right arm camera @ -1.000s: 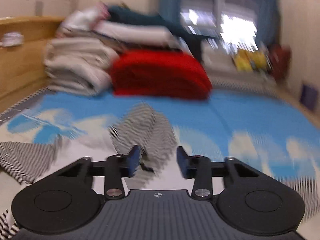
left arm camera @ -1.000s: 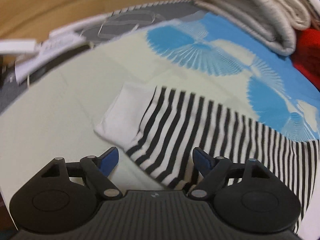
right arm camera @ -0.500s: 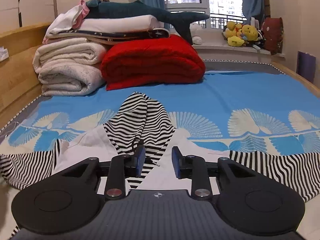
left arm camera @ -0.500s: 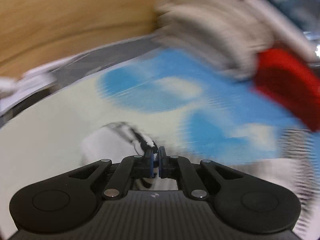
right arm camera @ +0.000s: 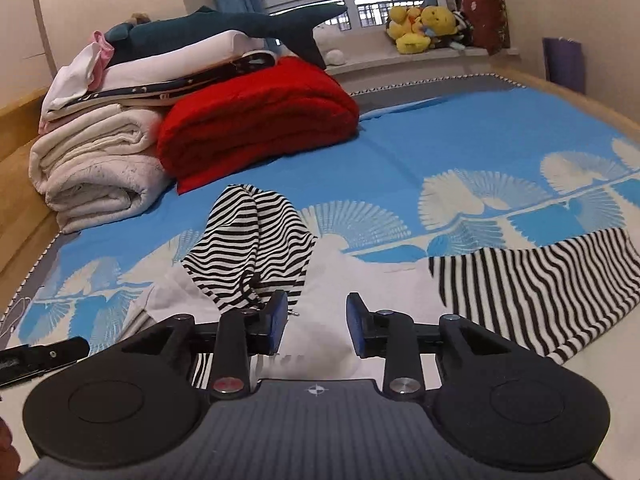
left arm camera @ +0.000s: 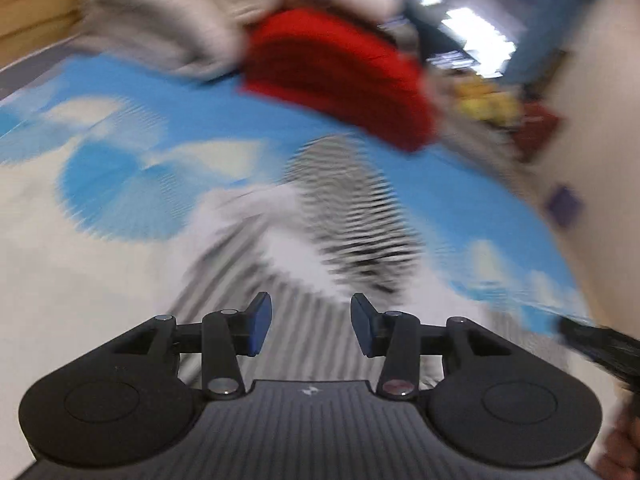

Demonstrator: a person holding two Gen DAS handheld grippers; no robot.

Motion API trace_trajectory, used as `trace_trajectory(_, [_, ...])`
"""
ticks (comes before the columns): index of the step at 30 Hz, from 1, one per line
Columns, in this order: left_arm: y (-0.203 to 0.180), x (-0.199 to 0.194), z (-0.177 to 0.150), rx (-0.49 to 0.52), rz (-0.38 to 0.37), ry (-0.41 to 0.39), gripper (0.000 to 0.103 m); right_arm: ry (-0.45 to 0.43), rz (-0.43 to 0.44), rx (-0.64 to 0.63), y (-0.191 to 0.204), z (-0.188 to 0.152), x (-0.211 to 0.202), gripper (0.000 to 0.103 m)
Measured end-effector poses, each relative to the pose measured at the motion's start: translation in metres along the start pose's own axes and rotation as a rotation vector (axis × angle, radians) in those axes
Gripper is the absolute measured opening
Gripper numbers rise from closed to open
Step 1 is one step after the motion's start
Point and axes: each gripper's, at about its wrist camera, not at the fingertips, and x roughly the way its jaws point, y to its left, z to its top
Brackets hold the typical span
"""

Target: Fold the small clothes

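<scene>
A black-and-white striped garment (right arm camera: 256, 248) lies spread on the blue-patterned bed (right arm camera: 460, 136), its hood bunched just ahead of the right hand-held gripper (right arm camera: 316, 326), whose jaws are spread and hold nothing. The left hand-held gripper (left arm camera: 311, 330) is likewise spread above the blurred striped cloth (left arm camera: 348, 216).

On the bed (right arm camera: 460, 140), the hooded garment (right arm camera: 256, 248) lay ahead of the right tongs (right arm camera: 316, 324); folded blankets (right arm camera: 100, 168) sat behind-left, a quilt (right arm camera: 256, 120) just beside them.
</scene>
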Motion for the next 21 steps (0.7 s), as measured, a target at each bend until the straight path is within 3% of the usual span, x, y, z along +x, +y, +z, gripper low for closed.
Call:
trace_trajectory(2, [0.012, 0.015, 0.003, 0.001, 0.110, 0.055, 0.048, 0.007, -0.003, -0.009, 0.001, -0.001, 0.006, 0.034])
trace_trajectory(4, [0.022, 0.025, 0.006, 0.017, 0.156, 0.082, 0.048, 0.034, -0.007, 0.004, 0.000, -0.003, 0.015, 0.034])
trace_trajectory(10, [0.027, 0.041, 0.013, 0.027, 0.187, 0.114, 0.048, 0.271, -0.022, 0.207, -0.022, -0.022, 0.063, 0.036])
trace_trajectory(13, [0.031, 0.049, 0.017, 0.011, 0.200, 0.107, 0.048, 0.416, -0.116, 0.304, -0.037, -0.044, 0.090, 0.039])
trace_trajectory(15, [0.032, 0.052, 0.021, 0.015, 0.208, 0.096, 0.048, 0.495, -0.117, 0.356, -0.042, -0.059, 0.105, 0.039])
trace_trajectory(19, [0.038, 0.055, 0.030, -0.005, 0.224, 0.083, 0.048, 0.539, -0.128, 0.325, -0.032, -0.073, 0.113, 0.038])
trace_trajectory(20, [0.040, 0.055, 0.032, -0.014, 0.226, 0.080, 0.048, 0.525, -0.139, 0.295, -0.026, -0.072, 0.113, 0.028])
trace_trajectory(21, [0.042, 0.055, 0.034, -0.022, 0.228, 0.076, 0.048, 0.509, -0.143, 0.270, -0.020, -0.070, 0.112, 0.006])
